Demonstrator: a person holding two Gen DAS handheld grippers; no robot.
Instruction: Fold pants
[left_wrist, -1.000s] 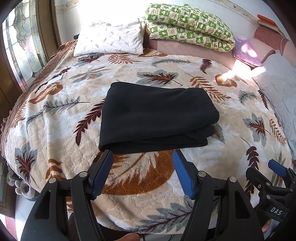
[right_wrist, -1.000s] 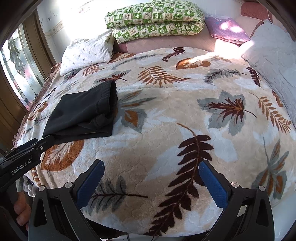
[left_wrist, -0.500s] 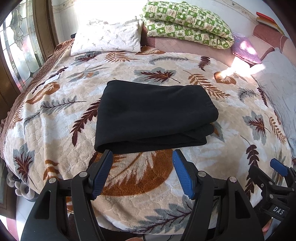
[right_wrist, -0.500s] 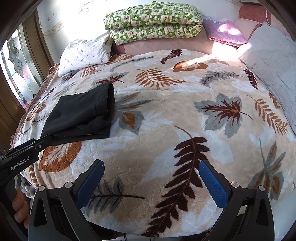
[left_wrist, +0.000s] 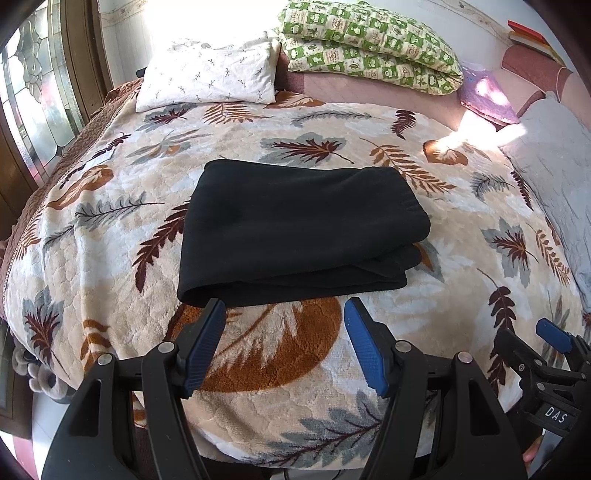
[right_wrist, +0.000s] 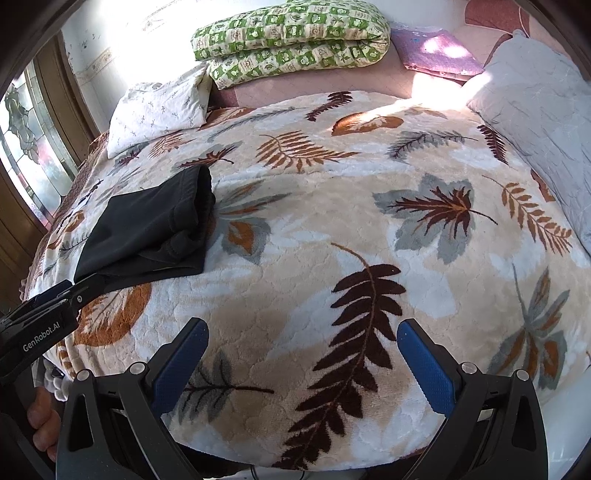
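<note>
The bed (left_wrist: 461, 236) is being covered by a cream blanket (right_wrist: 314, 229) printed with brown and grey leaves, spreading ahead of both pairs of jaws. At its far end a folded green checked quilt (left_wrist: 369, 40) and a white pillow (left_wrist: 210, 77) are being propped against the headboard, with a pale grey quilt (right_wrist: 543, 107) lying along the right edge.

The black pants (left_wrist: 295, 229), folded into a thick rectangle, are being carried by the blanket just ahead of the left gripper (left_wrist: 284, 345), with the near edge lying just beyond the blue fingertips (left_wrist: 207, 339); contact cannot be told. In the right wrist view the pants (right_wrist: 147, 229) are being seen far to the left of the jaws, well apart from them.

The left gripper's jaws are being held apart, with nothing between them. The right gripper (right_wrist: 301, 363) is being held with its jaws spread wider, empty, over bare blanket near the bed's front edge.
</note>
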